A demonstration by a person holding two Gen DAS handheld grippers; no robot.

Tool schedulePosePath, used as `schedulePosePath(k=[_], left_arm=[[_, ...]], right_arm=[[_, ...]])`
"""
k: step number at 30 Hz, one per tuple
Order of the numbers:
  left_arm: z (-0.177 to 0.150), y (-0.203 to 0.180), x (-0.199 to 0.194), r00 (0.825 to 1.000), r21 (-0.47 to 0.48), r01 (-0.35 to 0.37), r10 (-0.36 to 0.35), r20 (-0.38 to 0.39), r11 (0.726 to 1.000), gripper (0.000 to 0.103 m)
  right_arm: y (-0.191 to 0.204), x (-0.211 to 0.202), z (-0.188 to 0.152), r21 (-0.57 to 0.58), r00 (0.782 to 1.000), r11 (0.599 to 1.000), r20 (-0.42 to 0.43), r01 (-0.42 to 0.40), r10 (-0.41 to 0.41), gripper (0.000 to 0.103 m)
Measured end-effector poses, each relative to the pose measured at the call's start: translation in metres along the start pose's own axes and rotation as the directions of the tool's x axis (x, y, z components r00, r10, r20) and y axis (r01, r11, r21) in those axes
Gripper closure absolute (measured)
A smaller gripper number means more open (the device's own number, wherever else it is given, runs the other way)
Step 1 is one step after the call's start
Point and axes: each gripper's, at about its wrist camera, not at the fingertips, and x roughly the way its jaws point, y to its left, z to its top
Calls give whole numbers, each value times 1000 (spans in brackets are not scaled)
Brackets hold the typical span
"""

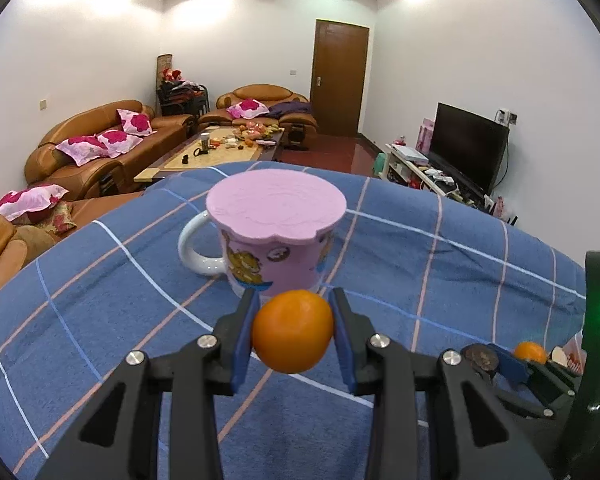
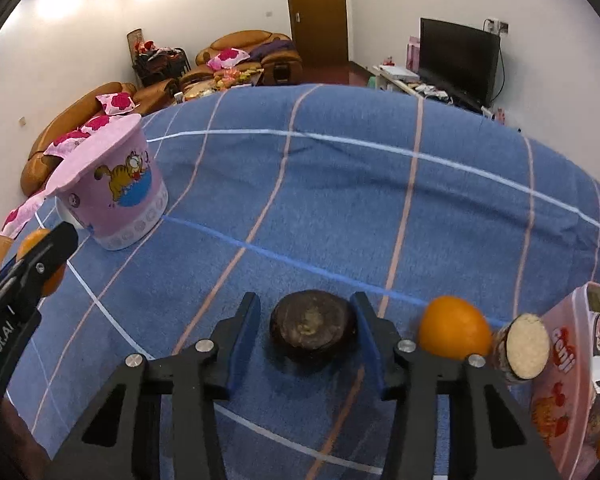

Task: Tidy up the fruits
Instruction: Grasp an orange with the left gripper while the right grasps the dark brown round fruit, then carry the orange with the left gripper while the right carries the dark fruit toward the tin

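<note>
My left gripper [image 1: 295, 300] is shut on an orange tangerine [image 1: 293, 330], held above the blue checked cloth just in front of a pink cartoon mug [image 1: 274, 256] with a pink lid [image 1: 276, 204]. My right gripper [image 2: 305, 304] points down at a dark brown round fruit [image 2: 313, 330] lying on the cloth. The fruit sits between the blue pads; the right pad is at its edge and a gap shows on the left side. A second tangerine [image 2: 454, 332] lies just right of that gripper. The left gripper's fingers [image 2: 56, 240] and its tangerine [image 2: 36, 242] show at the left edge.
A brown piece with a pale cut face [image 2: 526, 346] rests by a pink printed container [image 2: 572, 360] at the right edge. The blue cloth [image 2: 340, 200] covers the table. Sofas [image 1: 100, 148], a cluttered coffee table [image 1: 220, 148] and a television [image 1: 468, 144] stand beyond.
</note>
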Motion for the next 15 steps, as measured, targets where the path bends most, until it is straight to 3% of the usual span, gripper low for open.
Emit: schedulePosePath(k=[2, 9, 12, 15], left_arm=[[0, 0, 1, 1000, 5, 0, 0, 0, 1000, 65], [-2, -2, 2, 1000, 15, -6, 6, -7, 1000, 65], [-2, -2, 2, 1000, 15, -7, 7, -7, 1000, 65], [-3, -3, 3, 1000, 16, -10, 10, -9, 1000, 65]], right_arm=[[1, -1, -1, -5, 1000, 1000, 0, 9, -9, 62], [-4, -13, -8, 31, 999, 999, 33, -13, 12, 63], [1, -35, -10, 7, 990, 1000, 139, 17, -17, 63], [11, -64, -19, -23, 956, 997, 287, 68, -59, 63]])
